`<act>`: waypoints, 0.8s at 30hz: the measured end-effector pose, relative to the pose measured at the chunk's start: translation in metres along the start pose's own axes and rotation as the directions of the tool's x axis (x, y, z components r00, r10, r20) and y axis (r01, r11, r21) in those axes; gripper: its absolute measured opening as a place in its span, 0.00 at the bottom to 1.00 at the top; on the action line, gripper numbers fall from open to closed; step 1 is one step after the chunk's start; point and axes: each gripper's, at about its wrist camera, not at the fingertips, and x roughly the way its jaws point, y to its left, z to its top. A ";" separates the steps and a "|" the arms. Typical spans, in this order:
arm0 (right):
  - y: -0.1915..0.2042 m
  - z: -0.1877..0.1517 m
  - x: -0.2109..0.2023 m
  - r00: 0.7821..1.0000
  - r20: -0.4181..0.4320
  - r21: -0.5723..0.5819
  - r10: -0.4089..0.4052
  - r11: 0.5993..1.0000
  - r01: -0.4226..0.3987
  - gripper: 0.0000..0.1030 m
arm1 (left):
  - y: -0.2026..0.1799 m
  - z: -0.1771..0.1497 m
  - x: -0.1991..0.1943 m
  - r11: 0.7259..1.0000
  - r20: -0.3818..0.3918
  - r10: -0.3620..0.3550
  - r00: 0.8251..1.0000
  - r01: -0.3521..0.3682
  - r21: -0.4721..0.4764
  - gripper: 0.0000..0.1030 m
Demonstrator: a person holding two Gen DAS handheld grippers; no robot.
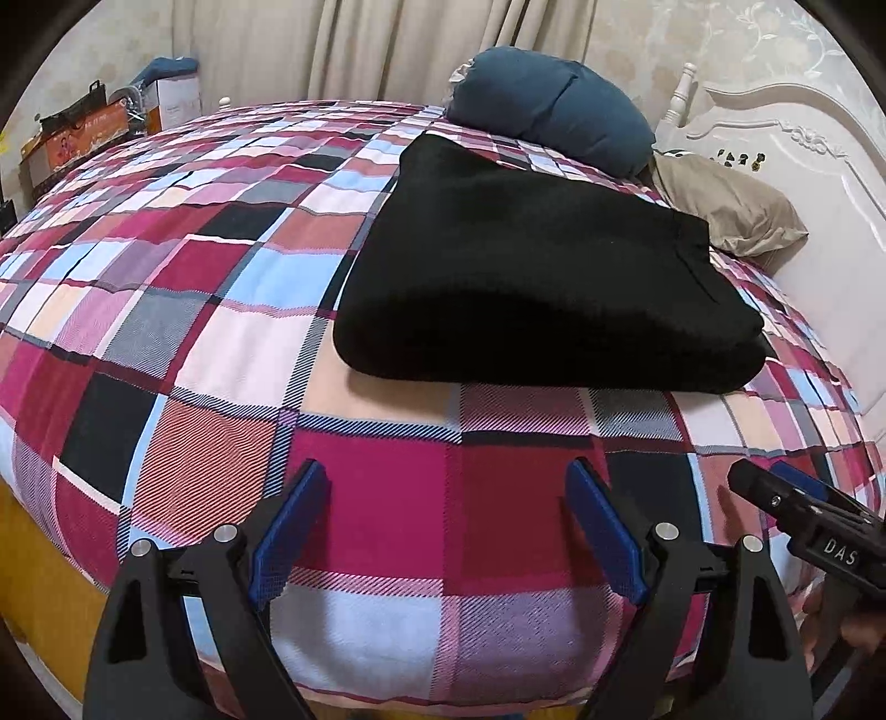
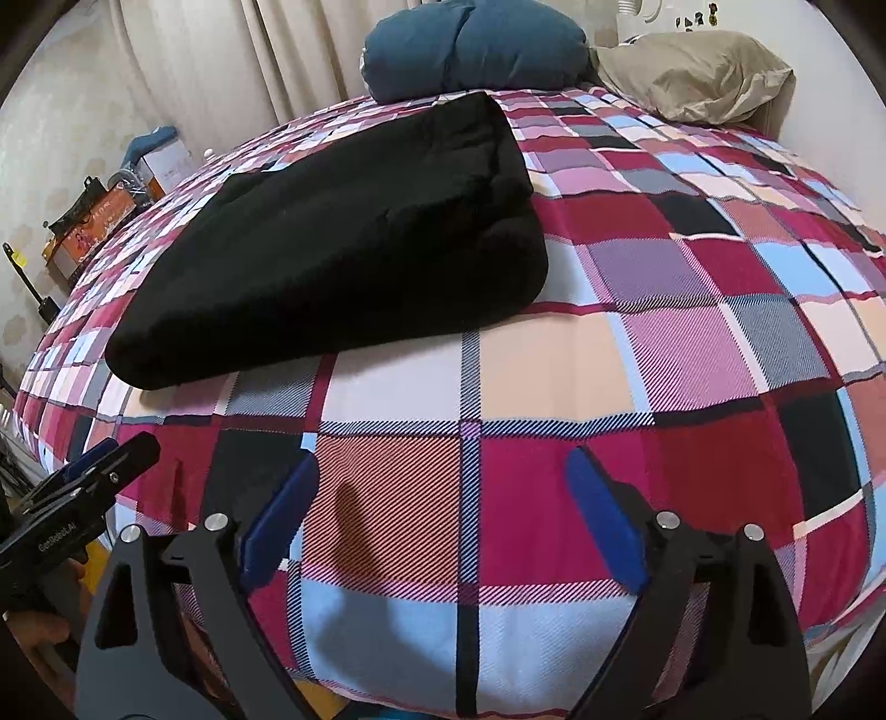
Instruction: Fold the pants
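Note:
Black pants [image 1: 526, 277] lie folded into a thick flat bundle on the checked bedspread [image 1: 194, 310], seen from the other side as the black pants [image 2: 343, 243]. My left gripper [image 1: 448, 482] hovers over the near edge of the bed, open, blue pads wide apart with only bedspread between them, well short of the pants. My right gripper [image 2: 443, 471] is likewise open and empty above the bedspread [image 2: 637, 343], with the pants ahead and to its left. Each gripper's tip shows in the other's view: the right gripper [image 1: 775, 487] at lower right, the left gripper [image 2: 105, 454] at lower left.
A dark blue pillow [image 1: 548, 111] and a beige pillow [image 1: 725, 210] lie at the head of the bed by the white headboard [image 1: 803, 149]. Boxes [image 1: 72, 138] stand beyond the far side under the curtains [image 1: 360, 50]. A hand [image 2: 39, 631] holds the left gripper's handle.

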 end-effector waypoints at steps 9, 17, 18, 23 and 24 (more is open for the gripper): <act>0.000 0.003 -0.004 1.000 0.003 0.010 0.005 1.000 -0.005 0.88 | -0.003 0.003 -0.005 1.000 0.007 0.003 1.000 -0.003 0.003 0.84; 0.000 0.004 -0.010 1.000 0.015 0.006 0.006 1.000 -0.006 0.88 | -0.009 0.007 -0.008 1.000 0.017 0.003 1.000 -0.003 0.018 0.84; 0.000 0.005 -0.010 1.000 0.014 0.006 0.005 1.000 -0.006 0.88 | -0.010 0.008 -0.009 1.000 0.017 0.003 1.000 -0.004 0.021 0.84; 0.000 0.005 -0.011 1.000 0.018 0.007 0.005 1.000 -0.005 0.88 | -0.014 0.010 -0.009 0.999 0.020 0.007 1.000 -0.008 0.034 0.84; 0.000 0.005 -0.011 1.000 0.018 0.007 0.005 1.000 -0.005 0.88 | -0.014 0.010 -0.009 0.999 0.020 0.007 1.000 -0.008 0.035 0.84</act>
